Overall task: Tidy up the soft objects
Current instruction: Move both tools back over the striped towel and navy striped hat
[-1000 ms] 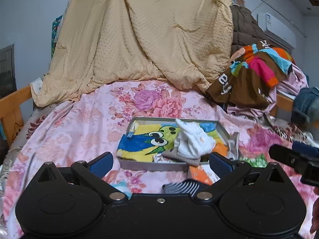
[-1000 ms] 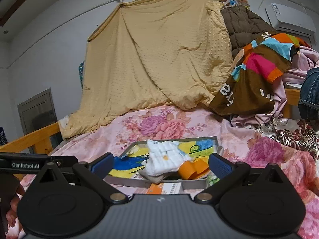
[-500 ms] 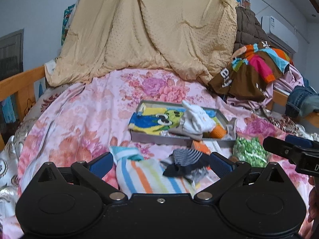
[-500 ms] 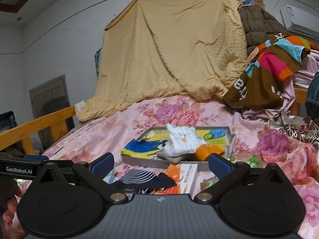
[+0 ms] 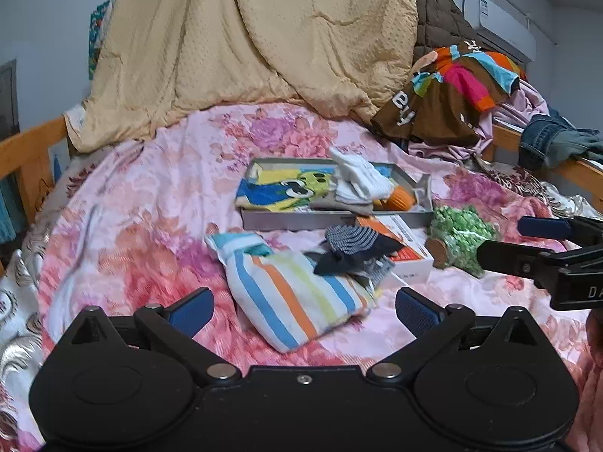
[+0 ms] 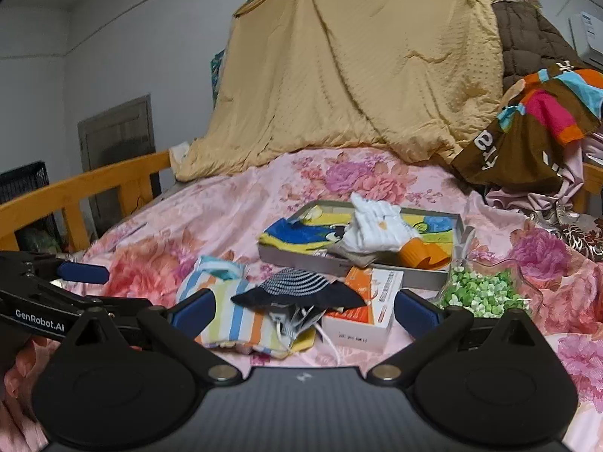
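Note:
A grey tray (image 5: 320, 220) (image 6: 301, 258) lies on the floral bed and holds a yellow-blue cartoon cloth (image 5: 279, 188), white socks (image 5: 358, 180) (image 6: 373, 226) and an orange item (image 5: 401, 197). In front of it lie a striped cloth (image 5: 290, 293) (image 6: 230, 316) and a dark striped sock (image 5: 354, 248) (image 6: 297, 290). My left gripper (image 5: 303, 310) is open and empty just short of the striped cloth. My right gripper (image 6: 303, 310) is open and empty, near the dark sock.
An orange-white box (image 5: 403, 252) (image 6: 365, 309) and a bag of green pieces (image 5: 459, 241) (image 6: 482, 292) lie right of the socks. A tan quilt (image 5: 245, 49) and piled clothes (image 5: 452, 94) fill the back. Wooden bed rails (image 6: 86, 192) run along the sides.
Both grippers have pulled back from the tray and risen. The striped cloth, dark sock, box and green bag have come into full view. Both stay open.

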`<state>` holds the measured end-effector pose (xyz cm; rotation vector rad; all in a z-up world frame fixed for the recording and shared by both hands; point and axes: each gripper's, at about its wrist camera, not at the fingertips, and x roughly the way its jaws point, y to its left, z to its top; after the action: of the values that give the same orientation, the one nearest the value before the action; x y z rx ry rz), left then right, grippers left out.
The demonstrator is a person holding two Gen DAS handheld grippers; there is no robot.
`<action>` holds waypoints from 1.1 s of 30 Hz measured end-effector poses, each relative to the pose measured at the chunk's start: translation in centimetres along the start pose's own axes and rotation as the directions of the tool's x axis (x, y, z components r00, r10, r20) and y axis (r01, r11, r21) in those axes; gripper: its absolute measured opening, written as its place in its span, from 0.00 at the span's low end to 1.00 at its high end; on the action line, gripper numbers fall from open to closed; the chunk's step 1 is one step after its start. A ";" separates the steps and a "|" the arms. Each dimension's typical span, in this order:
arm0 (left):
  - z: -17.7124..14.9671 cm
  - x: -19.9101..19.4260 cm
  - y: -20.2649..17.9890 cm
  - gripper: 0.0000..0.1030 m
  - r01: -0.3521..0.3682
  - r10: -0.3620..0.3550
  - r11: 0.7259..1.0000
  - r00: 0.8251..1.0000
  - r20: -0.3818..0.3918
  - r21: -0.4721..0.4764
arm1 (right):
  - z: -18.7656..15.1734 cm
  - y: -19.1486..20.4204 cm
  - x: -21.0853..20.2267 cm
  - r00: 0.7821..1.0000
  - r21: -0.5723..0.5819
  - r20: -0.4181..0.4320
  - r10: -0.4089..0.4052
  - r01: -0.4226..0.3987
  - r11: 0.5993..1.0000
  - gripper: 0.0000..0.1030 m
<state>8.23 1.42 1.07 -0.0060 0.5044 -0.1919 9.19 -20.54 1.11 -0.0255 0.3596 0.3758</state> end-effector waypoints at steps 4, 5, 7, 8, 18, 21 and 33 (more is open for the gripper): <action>-0.9 0.3 0.1 0.99 0.014 -0.014 1.000 1.000 -0.025 0.018 | -0.3 0.6 0.6 0.999 -0.032 -0.032 0.002 -0.003 0.999 1.00; -1.1 0.5 0.1 0.99 0.016 -0.015 1.000 0.999 -0.031 0.023 | -0.4 0.7 0.8 0.999 -0.037 -0.040 0.001 -0.003 0.999 1.00; -1.4 0.9 0.0 0.99 0.017 -0.015 0.999 0.999 -0.047 0.034 | -0.5 0.8 1.2 0.998 -0.044 -0.056 0.003 -0.005 0.999 1.00; -1.5 1.2 0.1 0.99 0.018 -0.015 0.999 0.998 -0.054 0.040 | -0.6 0.9 1.3 0.998 -0.047 -0.062 0.004 -0.006 0.999 1.00; -2.5 3.5 -0.1 0.99 0.015 -0.010 0.997 0.997 -0.080 0.072 | -1.0 1.3 2.7 0.996 -0.076 -0.090 0.008 -0.014 0.997 1.00; -2.5 4.0 -0.3 0.99 0.012 -0.005 0.996 0.997 -0.080 0.088 | -1.1 1.5 2.9 0.996 -0.088 -0.094 0.011 -0.019 0.996 1.00; -2.4 6.3 0.1 0.99 -0.026 0.029 0.997 0.999 -0.040 0.066 | -0.8 0.9 4.3 0.999 -0.041 -0.013 -0.042 0.041 0.998 1.00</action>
<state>12.54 0.41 -4.03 0.0689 0.5387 -0.1820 12.36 -18.26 -1.09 -0.0756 0.3644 0.3421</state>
